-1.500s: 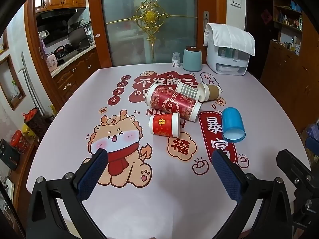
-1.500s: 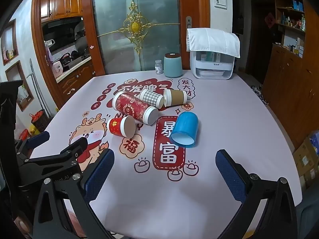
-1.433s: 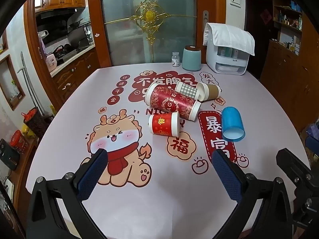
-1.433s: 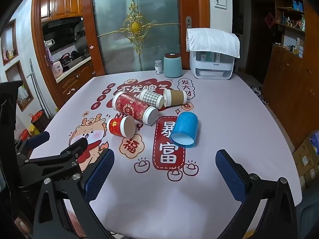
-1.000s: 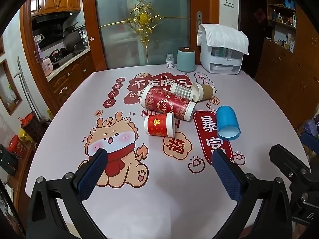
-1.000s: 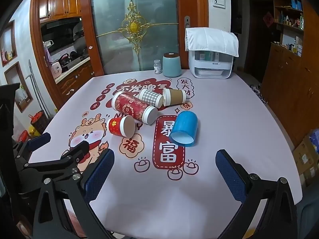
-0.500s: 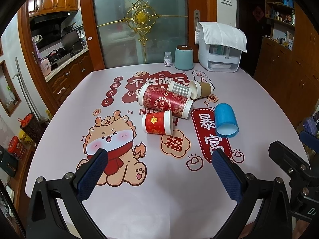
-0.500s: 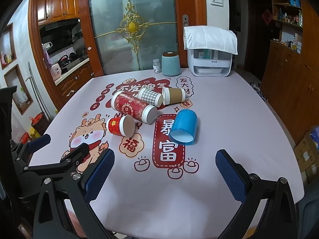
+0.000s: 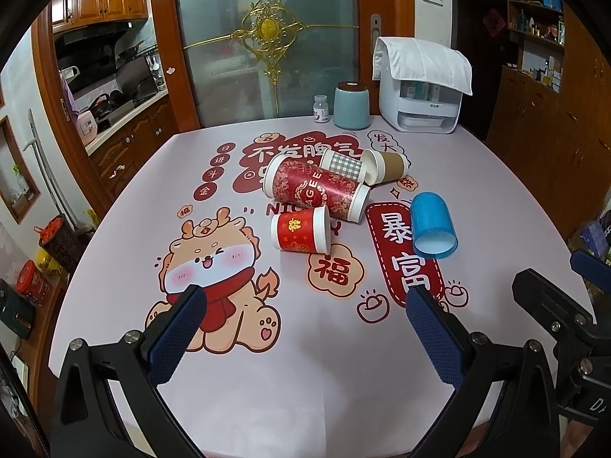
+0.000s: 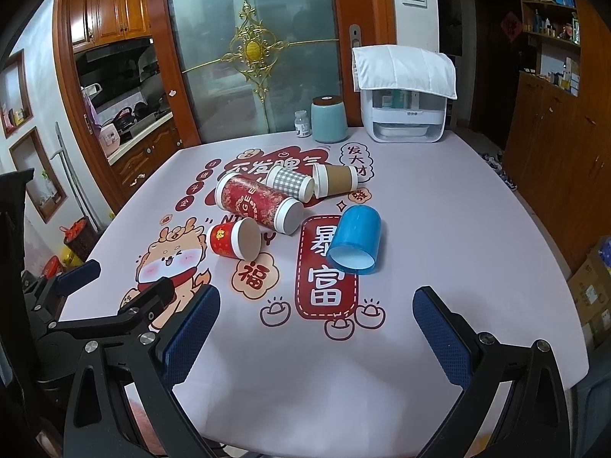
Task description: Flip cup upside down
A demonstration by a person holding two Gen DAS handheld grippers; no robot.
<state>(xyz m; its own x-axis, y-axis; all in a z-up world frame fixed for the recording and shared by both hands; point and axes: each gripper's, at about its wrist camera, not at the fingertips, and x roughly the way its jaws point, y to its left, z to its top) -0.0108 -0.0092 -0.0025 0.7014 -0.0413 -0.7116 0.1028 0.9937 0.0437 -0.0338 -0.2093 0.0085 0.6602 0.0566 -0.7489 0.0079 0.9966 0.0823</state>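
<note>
Both grippers wide apart; blue cup (image 10: pixel 356 239) lying mid-table (image 10: pixel 458 229).

cups (image 9: pixel 319 194) mid-table (image 9: pixel 267 381) (all lying) | canister (image 9: pixel 351 105), dispenser (image 9: pixel 422 108) behind

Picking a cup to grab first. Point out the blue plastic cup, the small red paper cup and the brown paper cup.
Blue plastic cup (image 10: pixel 357 238), right wrist view, on its side wall.
Small red paper cup (image 9: pixel 296 231), left wrist view, printed side.
Brown paper cup (image 10: pixel 340 177), right wrist view, brown sleeve.
</note>
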